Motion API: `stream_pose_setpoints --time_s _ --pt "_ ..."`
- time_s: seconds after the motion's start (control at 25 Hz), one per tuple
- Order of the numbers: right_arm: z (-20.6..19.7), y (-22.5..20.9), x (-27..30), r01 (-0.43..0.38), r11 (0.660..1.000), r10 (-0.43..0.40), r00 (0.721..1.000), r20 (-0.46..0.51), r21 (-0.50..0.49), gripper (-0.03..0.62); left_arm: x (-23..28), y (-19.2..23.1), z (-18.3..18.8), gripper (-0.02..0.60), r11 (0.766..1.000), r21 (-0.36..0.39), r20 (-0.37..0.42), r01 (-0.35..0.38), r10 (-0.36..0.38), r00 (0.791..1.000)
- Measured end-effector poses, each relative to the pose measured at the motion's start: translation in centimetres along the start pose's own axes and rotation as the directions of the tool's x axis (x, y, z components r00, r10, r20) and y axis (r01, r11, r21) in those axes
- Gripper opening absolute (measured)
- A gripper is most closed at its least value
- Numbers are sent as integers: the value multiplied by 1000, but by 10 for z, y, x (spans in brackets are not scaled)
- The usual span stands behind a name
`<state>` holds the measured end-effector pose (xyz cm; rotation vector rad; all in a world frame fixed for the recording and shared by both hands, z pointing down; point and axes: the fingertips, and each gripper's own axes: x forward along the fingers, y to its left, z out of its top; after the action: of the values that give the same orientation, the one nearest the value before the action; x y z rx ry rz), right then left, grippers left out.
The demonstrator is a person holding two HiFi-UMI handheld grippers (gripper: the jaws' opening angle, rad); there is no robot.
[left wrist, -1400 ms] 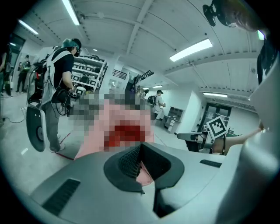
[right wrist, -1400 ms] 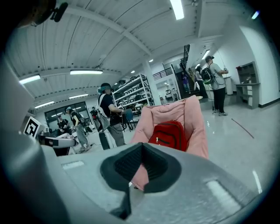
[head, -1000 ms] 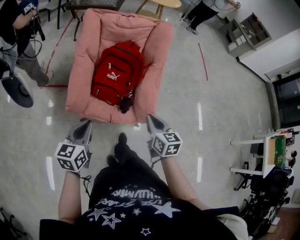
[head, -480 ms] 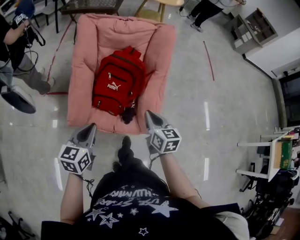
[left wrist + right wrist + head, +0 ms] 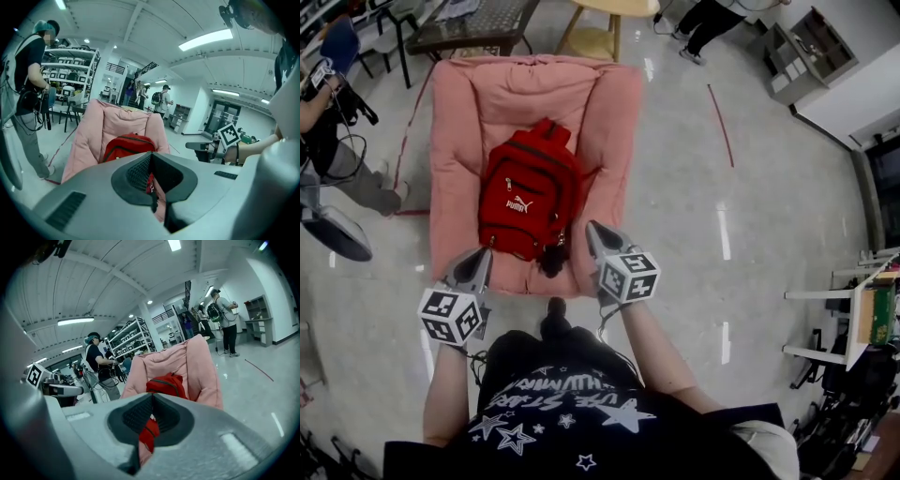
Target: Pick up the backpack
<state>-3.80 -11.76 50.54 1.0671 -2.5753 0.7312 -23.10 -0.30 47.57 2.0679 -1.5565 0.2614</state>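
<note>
A red backpack (image 5: 528, 199) with a white logo lies on a pink padded armchair (image 5: 459, 131), its top handle toward the chair's back. It also shows ahead in the left gripper view (image 5: 129, 145) and the right gripper view (image 5: 166, 384). My left gripper (image 5: 480, 257) is shut and empty at the chair's front left corner. My right gripper (image 5: 594, 230) is shut and empty over the chair's front right edge, just right of the backpack's lower end. Neither touches the backpack.
A person (image 5: 328, 141) with equipment stands left of the chair, beside a dark round base (image 5: 333, 234). A dark table (image 5: 473, 21) and a wooden stool (image 5: 600, 23) stand behind the chair. Red tape lines (image 5: 721, 124) mark the glossy floor. Shelves and desks (image 5: 862, 309) line the right.
I have walked up to the chair: it and the backpack now sit closer below me. Both shut grippers have reached the chair's front edge.
</note>
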Motion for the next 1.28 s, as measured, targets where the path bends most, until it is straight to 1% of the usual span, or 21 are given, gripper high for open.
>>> stream_pose_setpoints --time_s 0.08,0.2,0.24,0.28,0.32,0.36,0.56,0.68,0.8,0.88,0.96,1.04,1.2,1.24,1.28 --pt "6 -3 10 -14 1000 14 1000 -2 -12 2 11 3 6 8 1000 4 -1 -4 4 1000" --pt "6 -4 16 -17 1000 17 1000 -8 -15 3 24 4 7 9 1000 9 -28 1 -1 1000" --pt "4 -5 18 -18 1000 18 1000 -14 -7 36 27 6 7 9 1000 10 -37 -4 4 999" --pt "1 -6 20 -18 1000 18 1000 -24 3 131 31 9 8 9 1000 10 -44 -10 10 999" --pt "-3 -7 23 -15 1000 16 999 -39 14 158 36 11 10 9 1000 8 -50 -10 10 999" --pt "-6 -9 26 -11 1000 12 998 -54 21 164 42 14 12 9 1000 4 -56 -3 3 998" --pt "-14 -15 45 15 1000 -12 995 -95 23 264 76 34 15 9 999 0 -107 49 -48 993" --pt "-8 -23 62 57 998 -53 995 -90 33 306 97 47 20 9 997 -1 -137 78 -78 988" --pt "-2 -32 85 95 995 -92 992 -90 32 383 120 67 28 11 995 5 -155 97 -95 983" --pt "-3 -37 103 110 993 -105 988 -110 46 413 135 79 32 12 993 9 -161 122 -119 980" --pt "-7 -40 120 119 990 -108 984 -139 74 424 153 92 35 82 987 24 -175 157 -150 973" --pt "-9 -45 138 140 987 -126 978 -165 79 425 171 109 36 133 982 45 -198 183 -170 965" --pt "-10 -62 163 213 977 -203 960 -194 30 425 206 145 35 237 976 96 -246 196 -168 955" --pt "-10 -68 168 231 973 -221 955 -197 28 425 214 153 34 257 974 108 -261 201 -167 951" --pt "-9 -73 172 248 968 -238 950 -200 26 425 222 160 31 262 971 118 -279 209 -169 945"
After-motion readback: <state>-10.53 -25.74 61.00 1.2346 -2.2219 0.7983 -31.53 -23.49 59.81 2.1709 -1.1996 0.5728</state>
